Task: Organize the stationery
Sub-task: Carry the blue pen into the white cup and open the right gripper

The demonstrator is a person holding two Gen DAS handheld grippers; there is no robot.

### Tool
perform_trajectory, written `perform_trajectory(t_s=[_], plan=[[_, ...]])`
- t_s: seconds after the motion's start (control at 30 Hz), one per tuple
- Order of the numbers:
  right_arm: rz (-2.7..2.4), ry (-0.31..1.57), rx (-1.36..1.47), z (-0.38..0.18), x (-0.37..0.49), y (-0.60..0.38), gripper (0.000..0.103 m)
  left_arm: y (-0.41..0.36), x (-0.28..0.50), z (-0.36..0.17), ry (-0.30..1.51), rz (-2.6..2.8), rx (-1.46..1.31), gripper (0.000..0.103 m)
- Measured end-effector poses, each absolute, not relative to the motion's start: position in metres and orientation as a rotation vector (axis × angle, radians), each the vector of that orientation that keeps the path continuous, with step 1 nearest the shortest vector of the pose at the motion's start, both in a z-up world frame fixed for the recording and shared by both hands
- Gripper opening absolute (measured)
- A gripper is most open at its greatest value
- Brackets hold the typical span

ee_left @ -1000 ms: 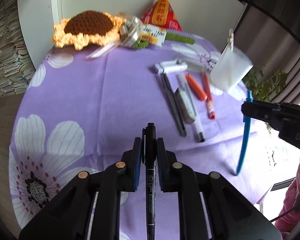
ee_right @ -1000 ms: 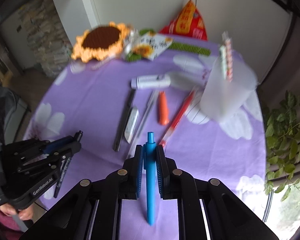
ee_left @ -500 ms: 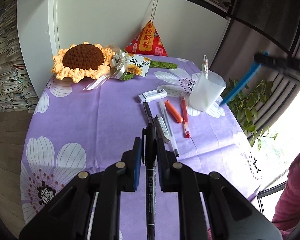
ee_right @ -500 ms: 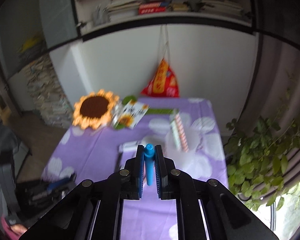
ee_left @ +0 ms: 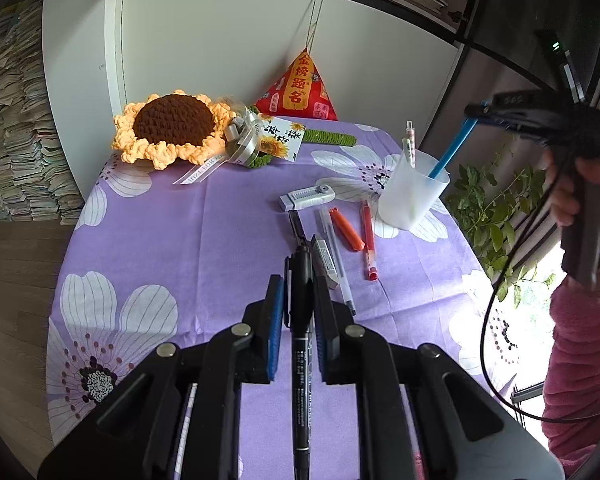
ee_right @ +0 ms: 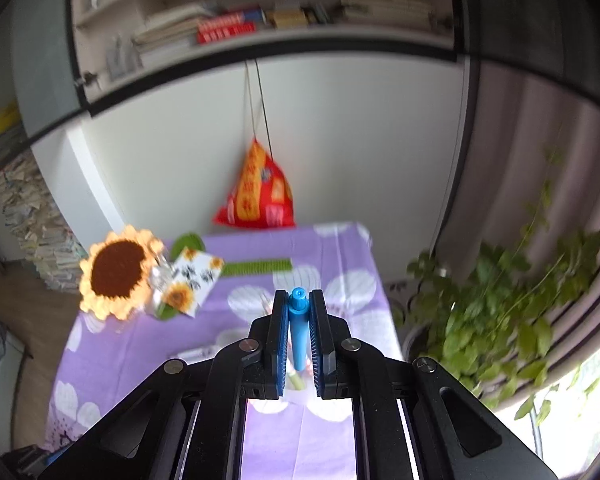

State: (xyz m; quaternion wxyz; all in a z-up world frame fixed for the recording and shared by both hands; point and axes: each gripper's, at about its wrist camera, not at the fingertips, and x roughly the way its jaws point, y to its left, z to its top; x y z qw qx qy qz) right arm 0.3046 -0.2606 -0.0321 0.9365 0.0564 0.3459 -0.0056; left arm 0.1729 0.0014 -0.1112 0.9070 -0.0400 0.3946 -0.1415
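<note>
A: Quick pass. We've got the right gripper (ee_left: 474,111) clamped on the blue pen (ee_left: 452,148), up high at the right of the left wrist view. Its lower tip sits at or just inside the rim of the translucent cup (ee_left: 410,200); we can't tell if it touches the wall.

B: Agreed. From the right wrist view we only see the pen's top end between the pads; the cup is hidden under the fingers, so alignment comes from the other camera.

A: Axis? We read the pen as tilted, top end toward the right gripper, tip slanting down-left into the cup mouth. One pen (ee_left: 409,142) already stands in the cup at the far side.

B: So the coming move turns on that slant: we'd judge the tip needs to go further down along the pen's own axis before letting go, or it may tip the cup.

A: Left gripper (ee_left: 297,292)?

B: Narrow, squeezing the black marker (ee_left: 302,320), which runs straight along the fingers, cap end pointing away from us. Cup lies ahead and right of it, well apart, past the loose pens on the purple tablecloth (ee_left: 179,240).

A: So the right hand is nearer the cup. We mark the left as waiting.
</note>
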Motion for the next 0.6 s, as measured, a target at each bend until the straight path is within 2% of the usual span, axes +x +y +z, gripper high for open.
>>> perform_trajectory(t_s=[0.37, 0.6], plan=[[-0.043, 0.856, 0.164, -0.089, 0.338, -0.278, 0.011, -0.004, 0.179, -0.114, 0.836, -0.285, -0.072, 0.013], [0.009, 0.856, 0.214, -0.09, 0.336, -0.285, 0.011, -0.016, 0.182, -0.105, 0.825, -0.297, -0.048, 0.013]])
